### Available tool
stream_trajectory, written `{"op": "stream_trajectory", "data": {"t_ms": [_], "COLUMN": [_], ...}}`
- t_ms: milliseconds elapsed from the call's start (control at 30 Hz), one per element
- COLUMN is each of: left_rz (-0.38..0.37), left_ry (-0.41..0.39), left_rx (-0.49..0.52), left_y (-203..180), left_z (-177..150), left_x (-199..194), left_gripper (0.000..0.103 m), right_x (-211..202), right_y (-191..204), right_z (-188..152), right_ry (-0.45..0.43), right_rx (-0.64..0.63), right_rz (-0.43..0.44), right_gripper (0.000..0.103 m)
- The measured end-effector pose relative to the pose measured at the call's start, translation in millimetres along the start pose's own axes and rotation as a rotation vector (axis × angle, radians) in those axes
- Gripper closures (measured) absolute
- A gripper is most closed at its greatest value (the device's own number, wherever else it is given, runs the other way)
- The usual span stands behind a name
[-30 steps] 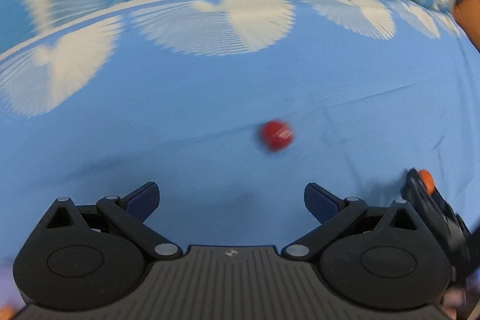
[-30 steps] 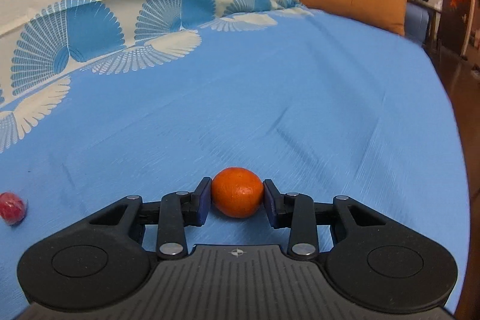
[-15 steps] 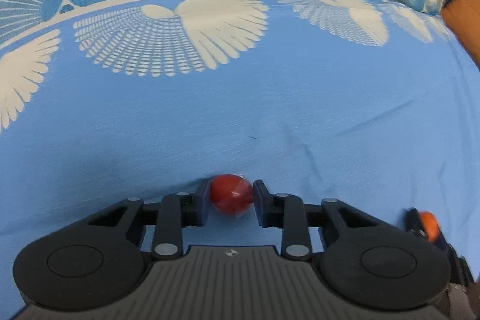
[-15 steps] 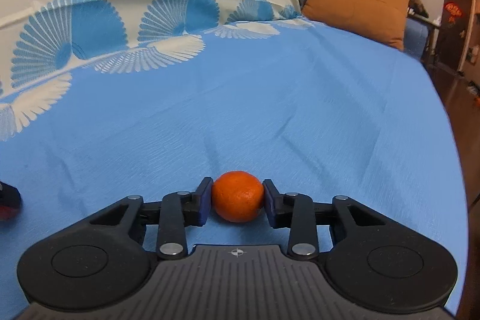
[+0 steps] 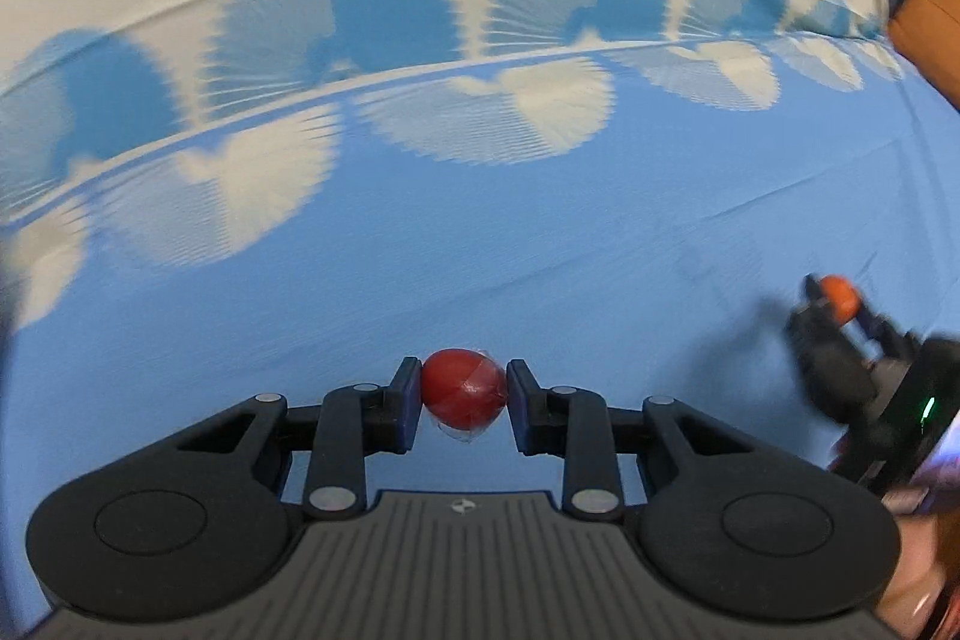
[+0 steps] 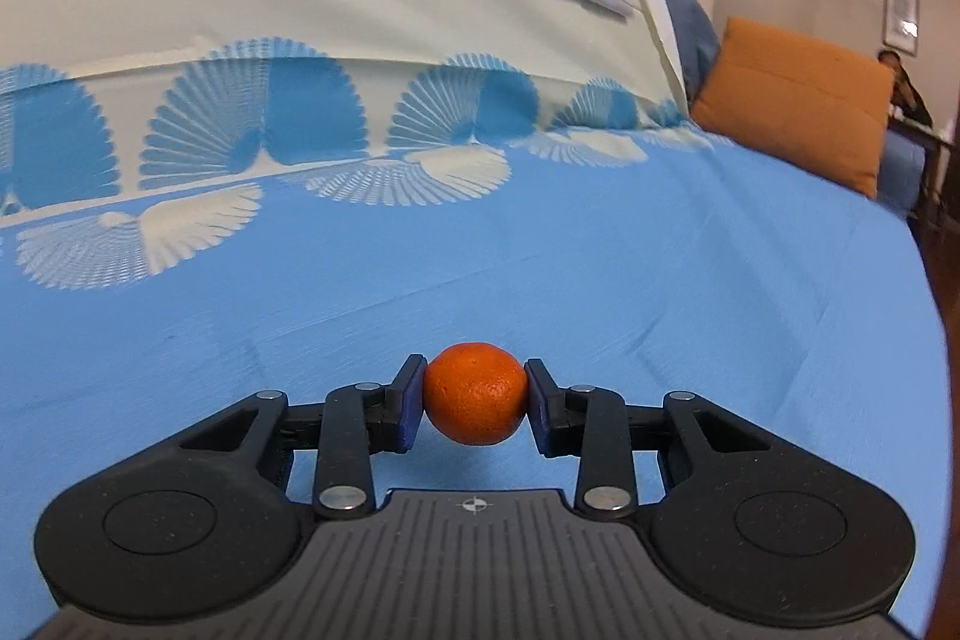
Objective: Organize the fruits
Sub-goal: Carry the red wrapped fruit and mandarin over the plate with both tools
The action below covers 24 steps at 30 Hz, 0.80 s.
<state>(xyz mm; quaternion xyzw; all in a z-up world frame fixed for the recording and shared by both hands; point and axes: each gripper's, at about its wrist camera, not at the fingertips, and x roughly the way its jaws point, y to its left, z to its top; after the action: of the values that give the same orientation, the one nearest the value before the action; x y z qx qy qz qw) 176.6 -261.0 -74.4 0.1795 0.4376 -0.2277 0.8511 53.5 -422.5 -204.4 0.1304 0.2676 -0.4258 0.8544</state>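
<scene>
A small red fruit in a thin clear wrap sits between the pads of my left gripper, which is shut on it and holds it above the blue bedsheet. My right gripper is shut on a small orange mandarin, lifted off the sheet. In the left wrist view the right gripper shows blurred at the right edge with the mandarin in its tips.
The bed is covered by a blue sheet with cream fan shapes toward the headboard side. An orange cushion leans at the far right corner. The bed's right edge drops to a dark wooden floor. A person sits in the far background.
My left gripper went from open, away from the red fruit, to shut on it, then lifted it off the sheet. The right gripper rose a little with the mandarin.
</scene>
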Motion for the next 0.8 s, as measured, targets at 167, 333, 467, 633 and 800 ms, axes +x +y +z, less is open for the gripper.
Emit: {"op": "stream_trajectory", "data": {"t_ms": [167, 333, 467, 633, 800], "left_rz": [0.09, 0.102, 0.099, 0.093, 0.099], "left_ry": [0.007, -0.001, -0.02, -0.028, -0.052], "left_rx": [-0.049, -0.143, -0.198, -0.246, -0.298], "left_y": [48.5, 83.4, 98.4, 113.7, 129.5], "left_z": [-49.6, -100.4, -137.3, -182.9, -217.3], "left_x": [-69.4, -130.8, -168.5, -202.9, -228.0], "left_gripper": [0.07, 0.07, 0.07, 0.07, 0.07], "right_x": [-78.0, -170.7, -236.6, -303.0, -352.6], "right_y": [-14.5, -20.9, -20.2, -7.6, 5.2], "right_z": [22.7, 21.1, 11.6, 6.4, 6.3], "right_ry": [-0.017, 0.077, 0.153, 0.158, 0.063], "right_rx": [0.044, -0.011, -0.05, -0.142, -0.249], "right_rz": [0.113, 0.373, 0.546, 0.697, 0.757], "right_gripper": [0.066, 0.066, 0.066, 0.066, 0.066]}}
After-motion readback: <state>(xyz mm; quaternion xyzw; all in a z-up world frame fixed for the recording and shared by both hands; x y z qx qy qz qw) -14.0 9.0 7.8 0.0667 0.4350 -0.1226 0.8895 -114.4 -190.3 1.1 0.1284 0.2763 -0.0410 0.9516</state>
